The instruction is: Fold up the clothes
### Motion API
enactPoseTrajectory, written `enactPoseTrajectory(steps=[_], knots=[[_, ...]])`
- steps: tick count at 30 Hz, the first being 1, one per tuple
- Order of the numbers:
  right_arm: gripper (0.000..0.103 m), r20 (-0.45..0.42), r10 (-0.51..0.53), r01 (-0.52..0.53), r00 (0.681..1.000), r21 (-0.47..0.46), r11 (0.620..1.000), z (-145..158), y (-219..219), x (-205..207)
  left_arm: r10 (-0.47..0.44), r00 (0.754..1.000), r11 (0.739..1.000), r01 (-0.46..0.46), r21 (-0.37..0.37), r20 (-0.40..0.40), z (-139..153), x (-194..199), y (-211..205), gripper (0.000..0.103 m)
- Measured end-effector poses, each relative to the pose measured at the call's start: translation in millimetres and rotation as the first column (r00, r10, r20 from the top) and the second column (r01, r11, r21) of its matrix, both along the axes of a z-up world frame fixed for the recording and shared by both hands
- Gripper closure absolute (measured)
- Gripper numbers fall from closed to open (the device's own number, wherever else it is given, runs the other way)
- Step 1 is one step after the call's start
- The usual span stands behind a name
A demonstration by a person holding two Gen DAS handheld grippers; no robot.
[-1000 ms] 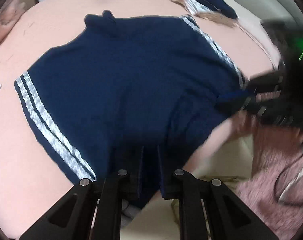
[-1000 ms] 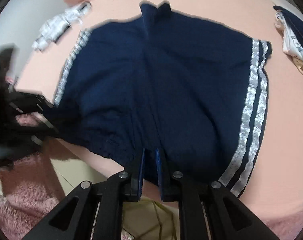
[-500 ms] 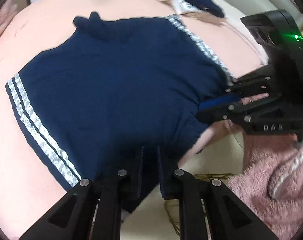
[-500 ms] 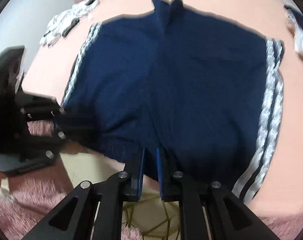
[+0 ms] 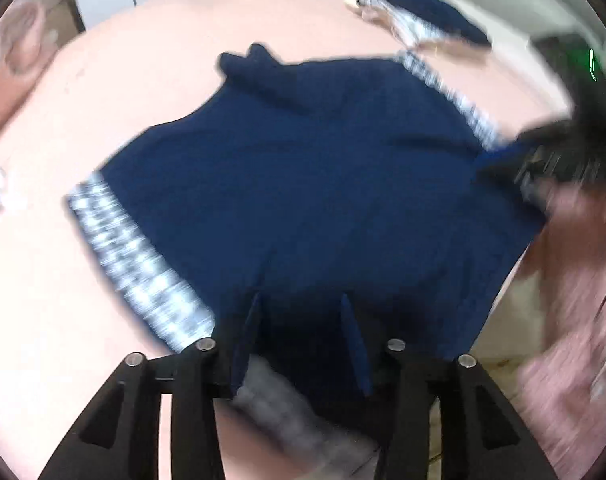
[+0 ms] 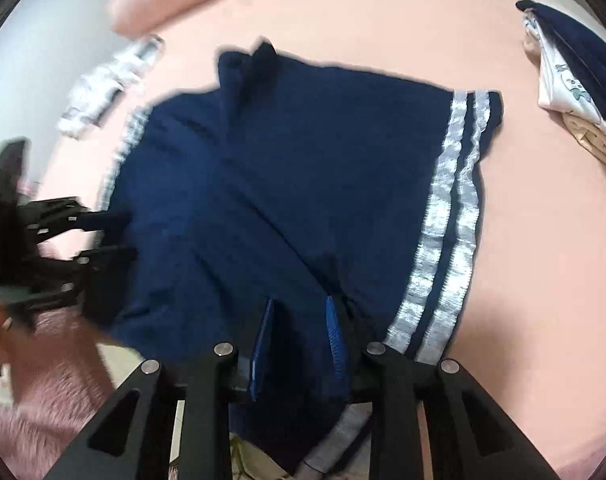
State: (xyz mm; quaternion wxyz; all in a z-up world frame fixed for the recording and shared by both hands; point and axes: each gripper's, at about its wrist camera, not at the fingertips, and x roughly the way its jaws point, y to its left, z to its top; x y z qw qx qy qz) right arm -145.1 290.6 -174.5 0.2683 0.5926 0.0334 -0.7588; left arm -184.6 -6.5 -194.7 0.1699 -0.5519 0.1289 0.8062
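Both grippers stand released. We see the left gripper (image 5: 301,338) with its two blue pads parted, and the waistband edge of the navy shorts (image 5: 303,184) lies in the gap between them without being pinched. We see the same at the right gripper (image 6: 299,340): its pads are spread, and dark cloth fills the space between them and hangs down over the bed's near edge.

We find the shorts spread flat on the pink bed (image 6: 543,240), waistband toward us and legs pointing away. A small dark peak sticks up at the far hem where the two legs meet. Silver stripes (image 6: 443,240) run down the shorts' right side in the right view; in the left view the stripes on the other side are smeared by motion blur.

In the left view we catch the right gripper as a dark blur at the right rim, by the shorts' right edge, with a green light above it. In the right view the left gripper shows at the left rim, its fingers reaching over the shorts' left edge; whether they touch the cloth we cannot tell.

Well apart from the shorts, at the bed's far right, sits a pile of folded clothes (image 6: 575,64), navy on top of white and beige. Near the far left lies a white patterned cloth (image 6: 107,84). A pink fluffy rug (image 6: 35,400) covers the floor below the bed.
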Motion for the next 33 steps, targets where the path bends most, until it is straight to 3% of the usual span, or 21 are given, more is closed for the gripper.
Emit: enactPoseTrajectory(steps=[2,5,9,12,13,14,16,19,21,22,25,28,31,33], knots=[[0.076,-0.006,-0.016,0.016,1.0,0.027,0.999,12,18,0,0.007,1.0,1.0,-0.007,-0.009,-0.006,7,6,-19,0.061],[0.073,-0.071,-0.019,0.019,0.997,0.007,1.0,41,19,-11,0.009,0.999,0.999,-0.007,0.036,-0.051,20,-5,-27,0.059],[0.043,-0.154,0.017,-0.02,0.988,-0.017,1.0,47,-27,-42,-0.032,0.992,0.993,0.045,0.106,-0.121,27,-39,6,0.043],[0.042,-0.155,0.027,-0.023,0.988,0.027,0.999,23,-72,-66,-0.017,0.991,0.999,0.021,0.029,-0.131,11,-67,27,0.043],[0.042,-0.144,0.027,-0.018,0.989,0.06,0.998,11,-87,-72,-0.005,0.996,1.0,0.004,-0.02,-0.094,0,-73,25,0.042],[0.042,-0.129,0.03,-0.018,0.991,0.091,0.996,2,-91,-75,-0.002,0.998,0.999,0.0,-0.033,-0.061,-7,-74,18,0.04],[0.043,-0.115,0.043,-0.028,0.992,0.124,0.992,-7,-76,-76,0.0,0.999,1.0,0.001,0.021,-0.05,-4,-65,-10,0.04],[0.043,-0.12,0.056,-0.037,0.991,0.156,0.987,-1,-26,-71,0.051,0.999,0.999,-0.051,0.012,0.001,-2,-46,-70,0.039],[0.042,-0.13,0.058,-0.038,0.99,0.152,0.988,3,-33,-80,0.111,0.994,0.992,-0.111,0.061,0.018,5,-44,-96,0.04],[0.042,-0.136,0.059,-0.038,0.989,0.146,0.989,4,-42,-85,0.139,0.99,0.985,-0.137,0.104,-0.013,13,-48,-100,0.04],[0.042,-0.154,0.059,-0.04,0.986,0.128,0.991,9,-67,-103,0.158,0.98,0.966,-0.128,0.225,-0.122,35,-68,-84,0.04],[0.042,-0.172,0.06,-0.041,0.983,0.111,0.993,14,-93,-120,0.161,0.973,0.96,-0.116,0.257,-0.163,36,-99,-49,0.04],[0.042,-0.19,0.06,-0.043,0.98,0.093,0.995,19,-118,-137,0.119,0.982,0.981,-0.093,0.17,-0.148,13,-138,-10,0.041],[0.043,-0.184,0.042,-0.016,0.982,0.137,0.99,4,-124,-150,0.105,0.986,0.991,-0.093,0.1,-0.129,-3,-153,2,0.041]])
